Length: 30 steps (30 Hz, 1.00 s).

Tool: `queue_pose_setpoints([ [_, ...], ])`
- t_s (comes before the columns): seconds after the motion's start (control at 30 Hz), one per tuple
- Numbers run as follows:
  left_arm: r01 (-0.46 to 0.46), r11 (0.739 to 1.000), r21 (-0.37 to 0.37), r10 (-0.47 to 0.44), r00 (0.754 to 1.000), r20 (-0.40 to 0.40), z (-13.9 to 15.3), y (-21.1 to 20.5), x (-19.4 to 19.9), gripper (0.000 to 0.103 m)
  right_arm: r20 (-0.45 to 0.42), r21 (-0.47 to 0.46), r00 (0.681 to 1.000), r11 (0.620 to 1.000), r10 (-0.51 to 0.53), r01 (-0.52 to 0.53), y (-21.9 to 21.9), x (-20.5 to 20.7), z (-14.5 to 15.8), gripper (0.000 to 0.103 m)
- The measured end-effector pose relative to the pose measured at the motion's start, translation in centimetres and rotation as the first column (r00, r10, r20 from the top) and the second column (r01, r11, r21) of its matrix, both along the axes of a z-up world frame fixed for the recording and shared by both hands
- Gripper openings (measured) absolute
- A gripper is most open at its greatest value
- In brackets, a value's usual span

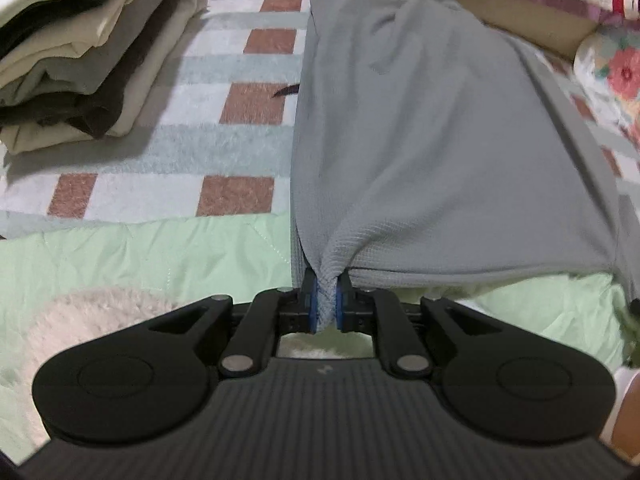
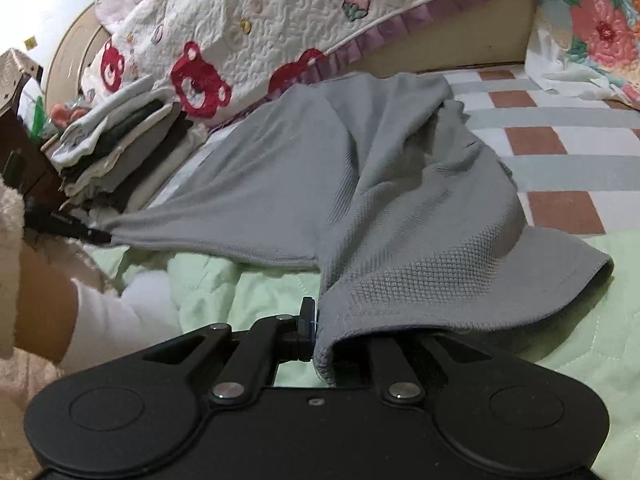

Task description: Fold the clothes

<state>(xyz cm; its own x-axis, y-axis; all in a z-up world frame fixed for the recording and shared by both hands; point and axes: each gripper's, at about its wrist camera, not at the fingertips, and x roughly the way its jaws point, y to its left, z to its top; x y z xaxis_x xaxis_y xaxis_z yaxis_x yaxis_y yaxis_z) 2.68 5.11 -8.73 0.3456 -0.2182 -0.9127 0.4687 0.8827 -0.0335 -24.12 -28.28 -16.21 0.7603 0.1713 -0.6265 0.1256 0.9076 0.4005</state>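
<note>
A grey knit garment [image 1: 420, 128] stretches away over the bed, its near hem lifted off the bedding. My left gripper [image 1: 325, 300] is shut on the hem's left corner, with bunched cloth squeezed between the blue pads [image 1: 313, 304]. In the right wrist view the same grey garment [image 2: 360, 184] runs from my right gripper [image 2: 320, 332], which is shut on the other corner; cloth drapes over and hides its right finger. Far left in that view, the left gripper's tip [image 2: 96, 236] pulls the hem taut.
A pile of folded clothes [image 1: 80, 52] sits at the back left on the checked blanket [image 1: 224, 144]. A light green quilt [image 1: 160, 256] covers the near bed. A bear-print quilt [image 2: 248, 28] and a floral pillow [image 2: 592, 28] lie behind. A person's white sleeve [image 2: 120, 320] is at left.
</note>
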Motion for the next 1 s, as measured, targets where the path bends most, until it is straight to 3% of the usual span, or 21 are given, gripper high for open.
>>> queue_pose_setpoints([
  [0.1, 0.005, 0.999, 0.045, -0.003, 1.000, -0.030, -0.7, -0.3, 0.0, 0.020, -0.040, 0.024, 0.999, 0.999, 0.022, -0.021, -0.2, -0.9, 0.3, 0.013],
  [0.17, 0.018, 0.999, 0.039, -0.019, 0.999, 0.028, 0.9, -0.3, -0.8, 0.028, -0.036, 0.058, 0.999, 0.998, 0.036, -0.034, -0.9, -2.5, 0.8, 0.014],
  [0.23, 0.036, 0.999, 0.007, -0.036, 0.998, 0.059, 2.7, -0.2, -1.3, 0.033, -0.003, 0.118, 1.000, 0.993, 0.010, -0.009, -2.5, -4.8, 1.3, 0.018],
  [0.33, 0.067, 0.988, -0.140, -0.055, 0.994, 0.089, 5.8, -0.8, -1.0, 0.040, 0.055, 0.237, 0.994, 0.968, -0.096, 0.080, -5.6, -8.3, 1.9, 0.031],
  [0.4, 0.158, 0.971, -0.177, -0.128, 0.977, 0.172, 7.4, -2.8, -0.8, 0.048, 0.080, 0.286, 0.977, 0.944, -0.196, 0.166, -7.8, -9.9, 2.0, 0.036],
  [0.53, 0.350, 0.915, -0.201, -0.305, 0.926, 0.221, 7.0, -8.9, 0.7, 0.049, 0.062, 0.187, 0.949, 0.938, -0.308, 0.292, -10.9, -9.1, 1.9, 0.040],
  [0.73, 0.611, 0.763, -0.211, -0.580, 0.791, 0.193, 2.5, -20.0, 2.7, 0.049, -0.024, 0.078, 0.951, 0.948, -0.307, 0.308, -12.9, -3.8, 1.0, 0.045],
  [0.8, 0.623, 0.741, -0.251, -0.604, 0.781, 0.156, 1.0, -22.6, 2.3, 0.049, -0.080, 0.063, 0.955, 0.955, -0.285, 0.290, -13.2, -2.4, 0.0, 0.053],
  [0.9, 0.640, 0.719, -0.272, -0.633, 0.764, 0.126, -1.6, -25.9, 0.9, 0.049, -0.141, 0.037, 0.952, 0.960, -0.272, 0.279, -13.1, -1.2, -1.5, 0.053],
  [0.97, 0.645, 0.710, -0.281, -0.642, 0.758, 0.118, -3.2, -26.8, 0.2, 0.049, -0.113, -0.008, 0.965, 0.971, -0.237, 0.238, -12.0, -1.0, -1.5, 0.006],
  [1.0, 0.645, 0.714, -0.273, -0.642, 0.759, 0.113, -3.9, -26.9, -0.3, 0.049, -0.049, -0.090, 0.977, 0.975, -0.207, 0.202, -10.7, -1.3, -0.5, 0.006],
])
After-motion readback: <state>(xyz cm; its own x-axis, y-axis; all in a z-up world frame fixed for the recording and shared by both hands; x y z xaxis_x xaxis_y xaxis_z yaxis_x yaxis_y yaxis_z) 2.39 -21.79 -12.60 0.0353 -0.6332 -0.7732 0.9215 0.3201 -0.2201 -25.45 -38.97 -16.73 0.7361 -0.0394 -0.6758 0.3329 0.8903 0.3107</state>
